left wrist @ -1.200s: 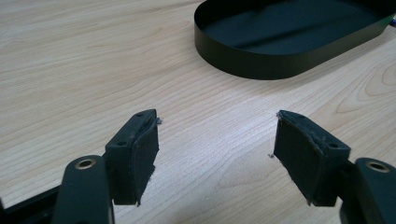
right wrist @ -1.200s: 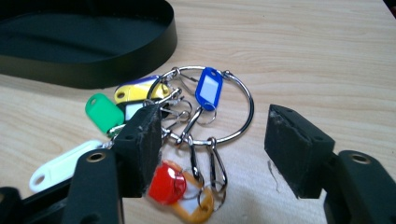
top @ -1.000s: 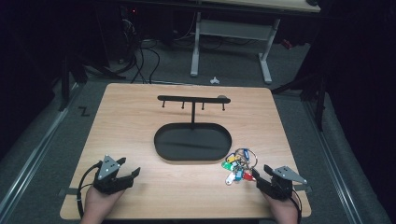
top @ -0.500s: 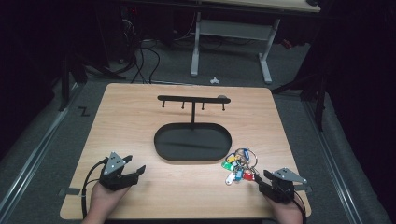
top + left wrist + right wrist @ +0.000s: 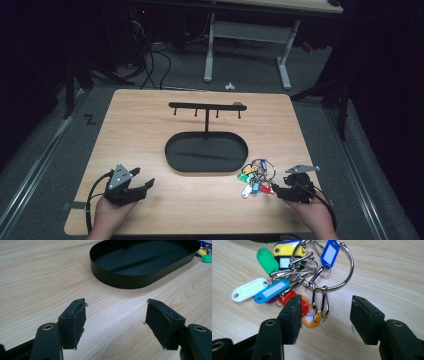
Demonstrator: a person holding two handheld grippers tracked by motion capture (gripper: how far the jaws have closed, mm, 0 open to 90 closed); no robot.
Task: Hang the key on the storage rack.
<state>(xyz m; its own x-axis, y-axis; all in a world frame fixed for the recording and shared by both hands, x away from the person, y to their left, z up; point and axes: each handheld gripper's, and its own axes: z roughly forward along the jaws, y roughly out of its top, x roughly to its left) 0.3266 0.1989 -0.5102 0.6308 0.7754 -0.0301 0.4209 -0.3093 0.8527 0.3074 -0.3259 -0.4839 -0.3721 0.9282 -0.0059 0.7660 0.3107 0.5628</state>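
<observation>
A bunch of keys with coloured tags (image 5: 256, 178) (image 5: 294, 287) on a large metal ring lies on the wooden table (image 5: 145, 125), right of a black oval tray (image 5: 206, 152) (image 5: 142, 265). My right gripper (image 5: 278, 189) (image 5: 325, 312) is open just right of the bunch, its jaws over the orange and red tags at the bunch's near edge. My left gripper (image 5: 146, 186) (image 5: 115, 315) is open at the table's front left, pointing toward the tray, with bare wood between its jaws. A black hook rack (image 5: 206, 107) rises from the tray's far side, its hooks bare.
Beyond the table's far edge stand the legs of a white desk frame (image 5: 246, 47), with cables (image 5: 150, 60) on the grey floor. A small white object (image 5: 229, 86) lies on the floor behind the table.
My left gripper has shifted slightly right and forward. The right gripper has edged left toward the key bunch. The keys and tray have not moved.
</observation>
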